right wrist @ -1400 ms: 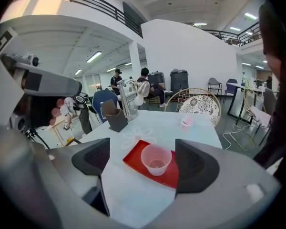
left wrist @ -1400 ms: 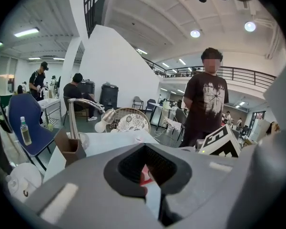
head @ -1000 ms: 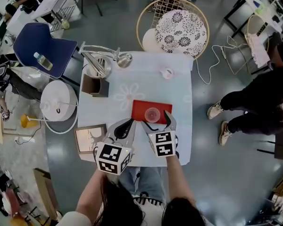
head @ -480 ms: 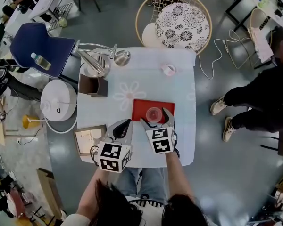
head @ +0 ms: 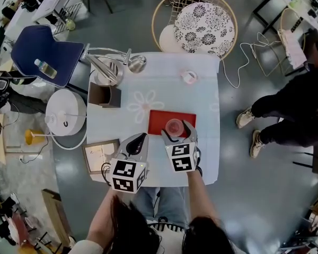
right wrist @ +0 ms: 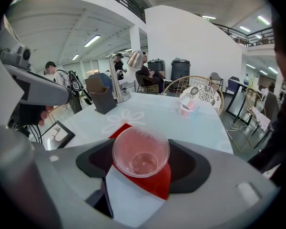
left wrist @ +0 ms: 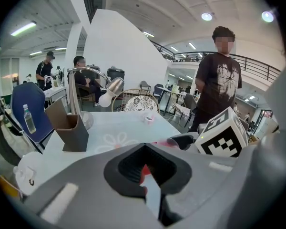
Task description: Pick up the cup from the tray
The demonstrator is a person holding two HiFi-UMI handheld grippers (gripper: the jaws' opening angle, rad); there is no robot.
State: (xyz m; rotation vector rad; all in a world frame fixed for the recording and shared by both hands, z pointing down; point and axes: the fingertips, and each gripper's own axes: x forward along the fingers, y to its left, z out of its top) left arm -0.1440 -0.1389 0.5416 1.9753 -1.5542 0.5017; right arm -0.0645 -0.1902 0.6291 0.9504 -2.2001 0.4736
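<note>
Holding my left gripper (head: pixel 142 139) low over the table (head: pixel 164 89), just off the near left corner of the tray (head: pixel 158 119), I have its jaws pressed together with nothing between them. In the left gripper view only a sliver of the red tray shows through the hollow of the pads. As I judge it, this gripper has no part in the pick, so it sits left of the tray where it cannot knock anything. Farther left of the tray lie a picture frame (head: pixel 100 155) and a brown box holder (head: pixel 106 96), both well apart from the work. The tray lies flat on the table, and the cup (head: pixel 173 127) stands upright on the tray's near right part, mouth up. It is clear, pinkish and looks empty. My right gripper (head: pixel 175 130) reaches in over the tray's near edge with its jaws wide, one on each side of the cup. In the right gripper view the cup stands squarely between the dark pads. I hold this gripper low and level so that the pads face the cup's wall, not its rim. I cannot tell whether a pad already brushes the wall, but the jaws have not closed on it. The next move calls for a gentle squeeze, I think, because thin plastic could buckle or slip out. After that comes a straight lift, so the tray is not dragged along.
</note>
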